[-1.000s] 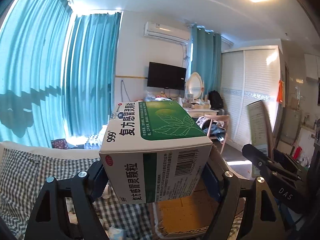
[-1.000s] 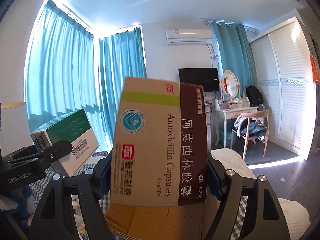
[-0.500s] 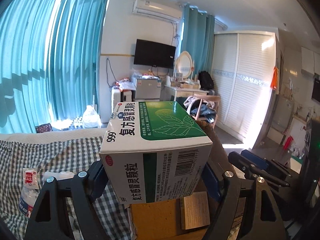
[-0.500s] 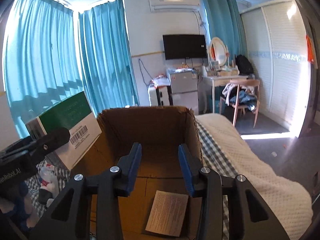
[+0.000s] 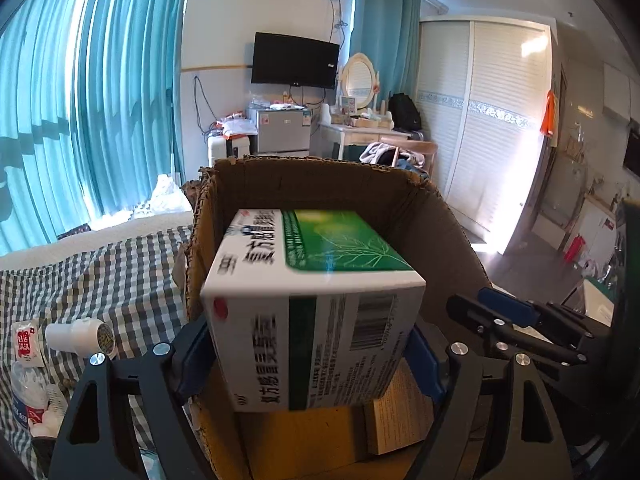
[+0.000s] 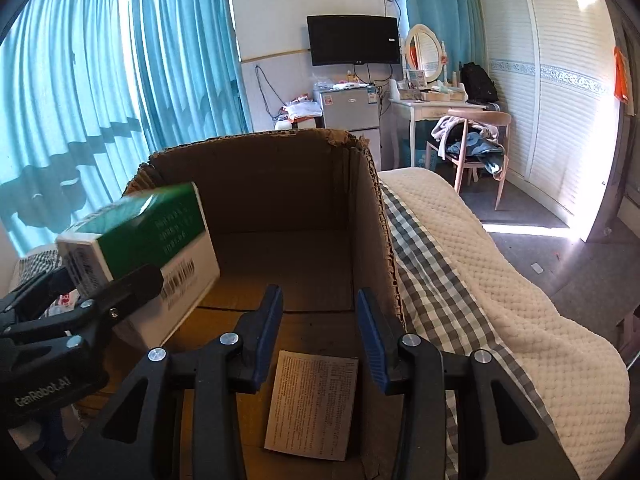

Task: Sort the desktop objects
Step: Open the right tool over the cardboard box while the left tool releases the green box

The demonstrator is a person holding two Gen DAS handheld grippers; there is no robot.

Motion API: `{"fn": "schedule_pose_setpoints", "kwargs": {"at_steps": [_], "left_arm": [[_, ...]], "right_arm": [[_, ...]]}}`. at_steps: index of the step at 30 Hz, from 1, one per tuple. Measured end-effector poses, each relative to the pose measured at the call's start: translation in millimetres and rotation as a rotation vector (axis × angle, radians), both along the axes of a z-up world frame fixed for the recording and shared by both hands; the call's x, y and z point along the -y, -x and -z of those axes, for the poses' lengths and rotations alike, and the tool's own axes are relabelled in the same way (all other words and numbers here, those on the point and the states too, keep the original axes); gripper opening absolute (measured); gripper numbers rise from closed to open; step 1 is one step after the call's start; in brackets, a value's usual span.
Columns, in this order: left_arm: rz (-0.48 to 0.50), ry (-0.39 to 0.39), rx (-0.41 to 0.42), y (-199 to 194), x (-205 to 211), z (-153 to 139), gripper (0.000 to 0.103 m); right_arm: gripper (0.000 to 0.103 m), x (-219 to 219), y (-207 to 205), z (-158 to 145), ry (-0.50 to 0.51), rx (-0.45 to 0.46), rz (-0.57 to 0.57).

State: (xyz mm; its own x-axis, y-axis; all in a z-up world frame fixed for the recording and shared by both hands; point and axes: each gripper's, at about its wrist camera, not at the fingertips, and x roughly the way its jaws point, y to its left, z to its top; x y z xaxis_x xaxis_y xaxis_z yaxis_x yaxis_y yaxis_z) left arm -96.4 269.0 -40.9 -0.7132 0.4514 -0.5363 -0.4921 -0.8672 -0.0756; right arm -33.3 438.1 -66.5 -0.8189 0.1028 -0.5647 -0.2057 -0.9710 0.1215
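A: Left gripper [image 5: 308, 356] clamps the green-and-white medicine box [image 5: 316, 300], long axis pointing forward, just above the cardboard box [image 5: 452, 240] floor.

B: Right gripper [image 6: 318, 336], partly open, holds nothing above the brown medicine box [image 6: 312, 404]. 1 drop left.

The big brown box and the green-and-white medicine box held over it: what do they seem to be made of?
The big brown box looks like corrugated cardboard, raw and matte: its torn top edge shows the fluted layer. The medicine box in the left gripper looks like thin printed paperboard with a slightly glossy coat, judging by its crisp folded edges, barcode and a faint sheen on the green top.
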Motion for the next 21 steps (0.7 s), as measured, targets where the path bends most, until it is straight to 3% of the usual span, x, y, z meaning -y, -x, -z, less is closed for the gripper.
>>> {"fn": "schedule_pose_setpoints", "kwargs": {"at_steps": [12,18,21], "left_arm": [[-0.042,-0.065,-0.097,-25,40,-36,0.101],[-0.079,-0.171,-0.149,-50,78,-64,0.103],[-0.105,-0.166,-0.191,-61,93,-78,0.103]], "right_arm": [[0.040,21,-31,-38,-0.059,-0.122,0.028],[0.049,36,-56,-64,-0.064,-0.224,0.018],[0.058,41,-69,-76,-0.050,-0.270,0.023]]}}
